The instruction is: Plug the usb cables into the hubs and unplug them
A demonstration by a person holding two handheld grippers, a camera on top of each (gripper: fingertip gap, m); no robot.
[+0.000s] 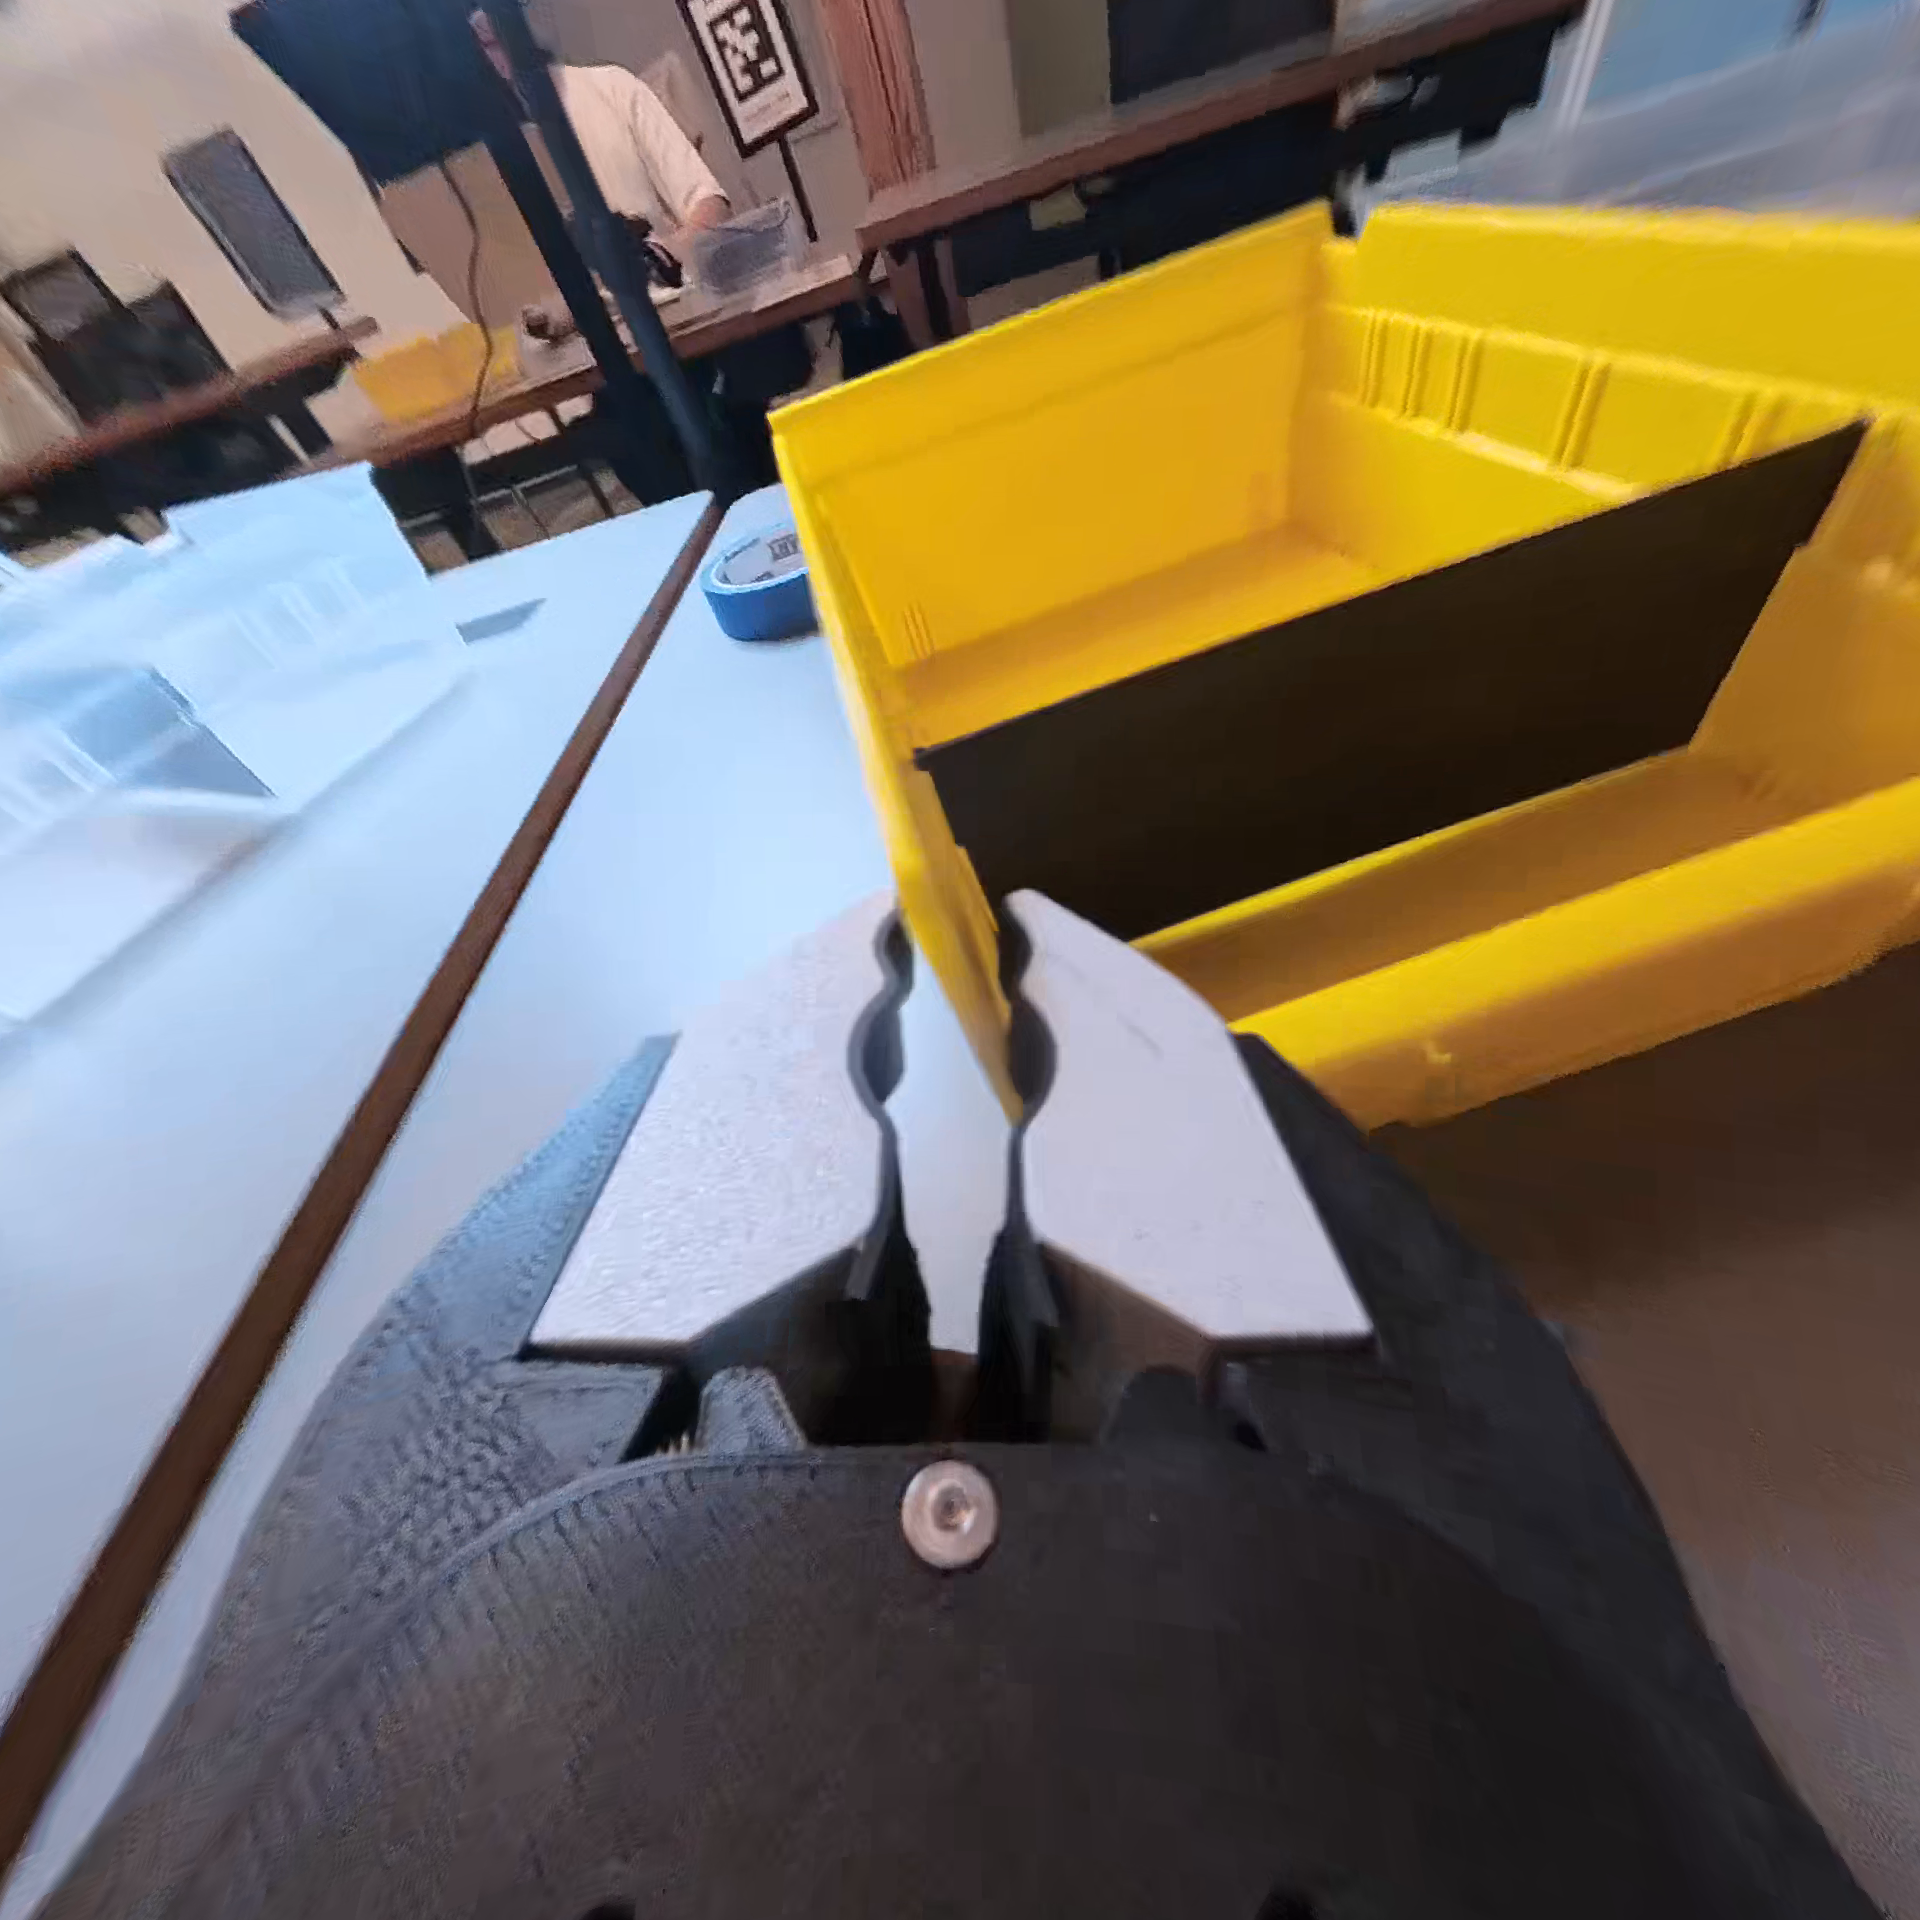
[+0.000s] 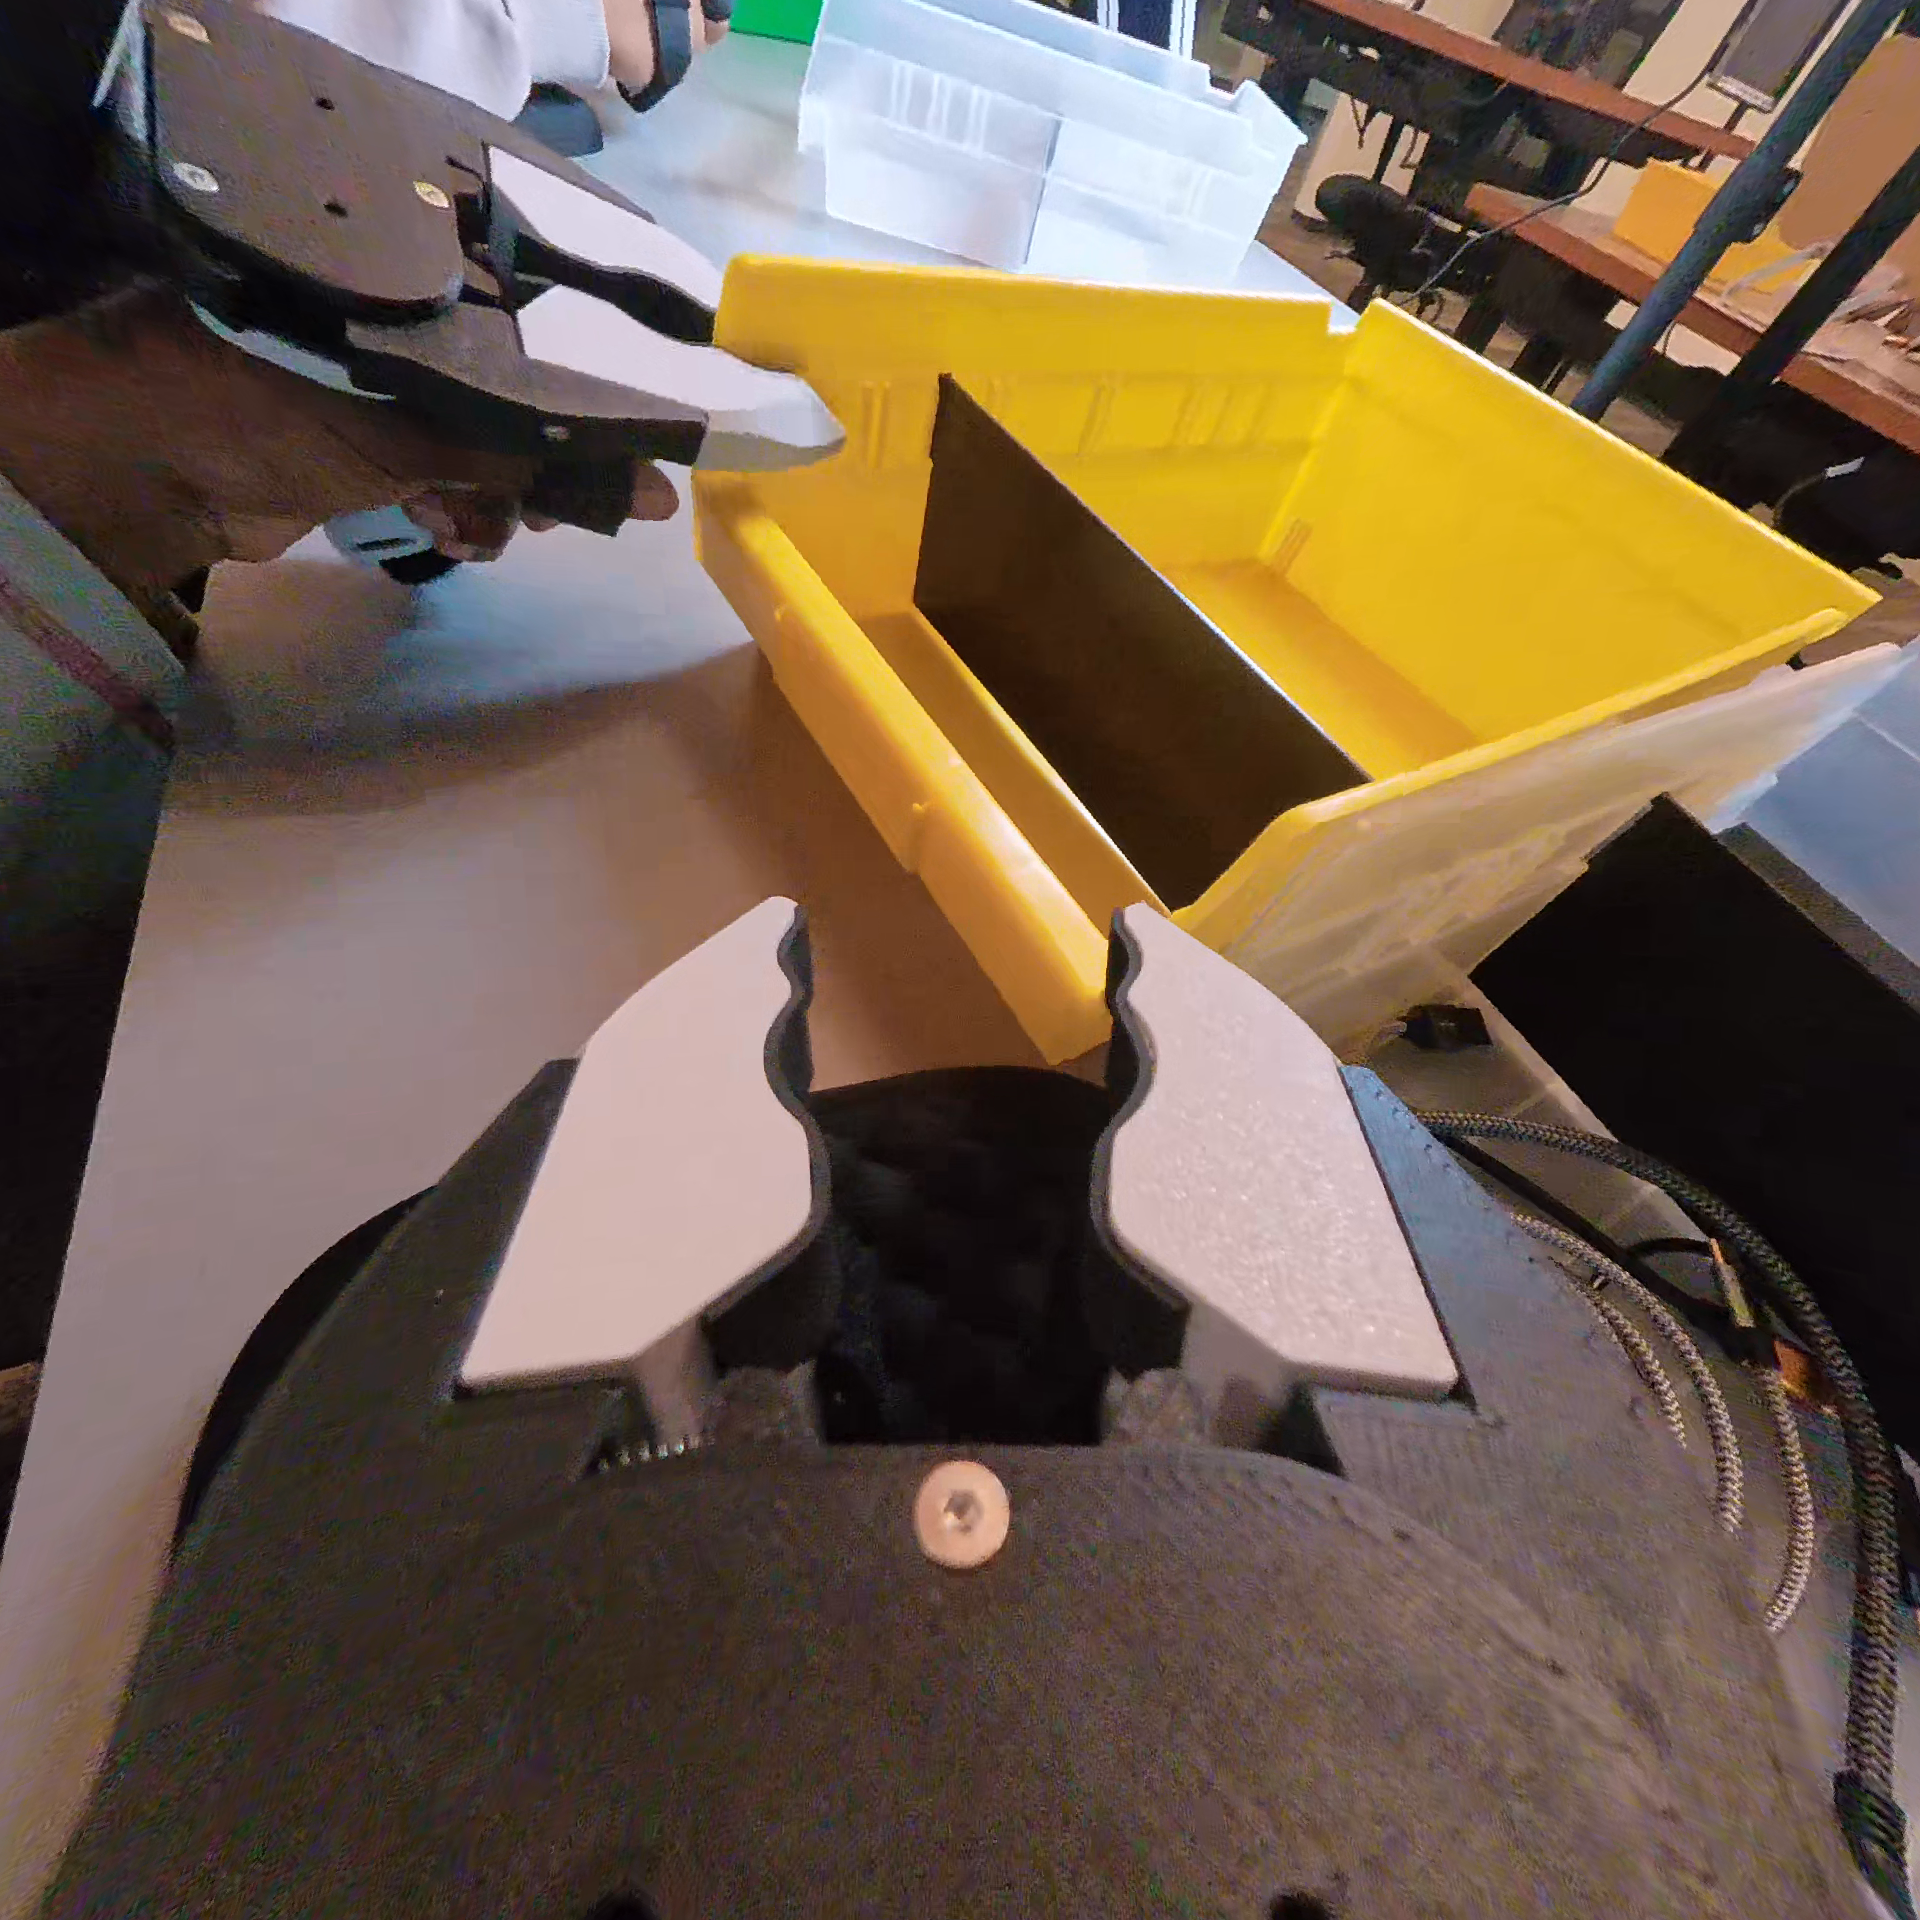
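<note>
A yellow bin [image 1: 1091, 499] with a black divider [image 1: 1351, 707] stands on the white table. My left gripper [image 1: 956, 925] is shut on the bin's near corner wall; the yellow edge runs between its fingers. The right wrist view shows that gripper [image 2: 769, 384] pinching the bin's [image 2: 1507, 540] far-left corner. My right gripper [image 2: 958, 925] is open and empty, with the end of the bin's front lip just beyond its right fingertip. Braided USB cables [image 2: 1787, 1382] lie coiled at the lower right. No hub shows.
A blue tape roll [image 1: 758, 592] lies left of the bin. Clear plastic bins [image 2: 1039, 156] stand behind it, and another clear bin [image 2: 1455, 852] and a black box [image 2: 1714, 1039] beside it. A hand [image 2: 208, 457] holds the left gripper. A table seam [image 1: 499, 883] runs left. The tips of one gripper are about 20 cm away from the tips of the other.
</note>
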